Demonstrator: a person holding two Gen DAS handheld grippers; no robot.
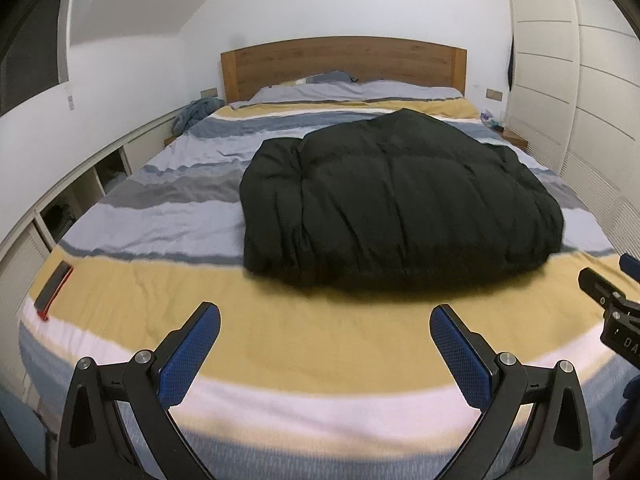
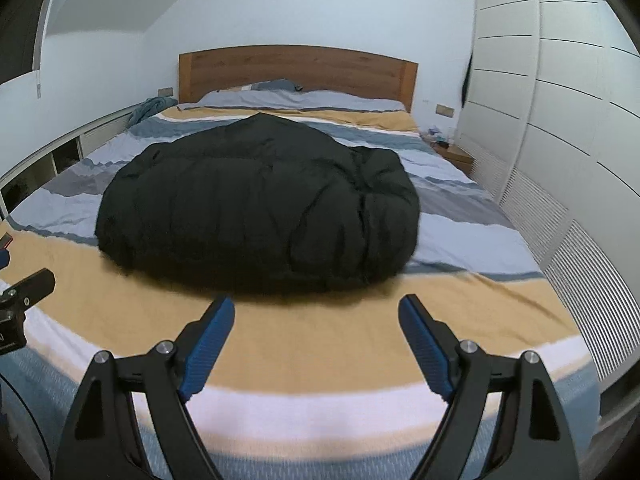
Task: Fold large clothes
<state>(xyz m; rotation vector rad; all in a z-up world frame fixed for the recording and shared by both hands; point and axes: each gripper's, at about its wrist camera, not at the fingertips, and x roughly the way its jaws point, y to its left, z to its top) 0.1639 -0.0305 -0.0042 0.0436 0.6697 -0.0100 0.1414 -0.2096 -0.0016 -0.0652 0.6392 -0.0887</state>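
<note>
- On the bed (image 1: 168,184), toward its foot end, a dark puffy garment (image 1: 400,200) is seen lying as a compact, rounded bundle on the striped cover, its near edge resting on the yellow band
- The garment appears already doubled over on itself: no sleeve or hood can be made out spread beyond the bundle, though its underside and far side are hidden
- From that shape, the folding is judged to be well advanced, possibly complete; whether a further fold or some tidying is left cannot be told from these views
- The left gripper (image 1: 325,322) is held with its blue pads wide apart and nothing between them, above the yellow band just short of the garment
- The right gripper (image 2: 316,314) is likewise spread wide and empty, near the bundle's front edge but not touching it
- A small dark object with a red edge (image 1: 54,286) is noted at the left side of the bed, well apart from the garment
- The pillows (image 1: 352,90) by the wooden headboard (image 1: 340,64) are left clear of the work
</note>
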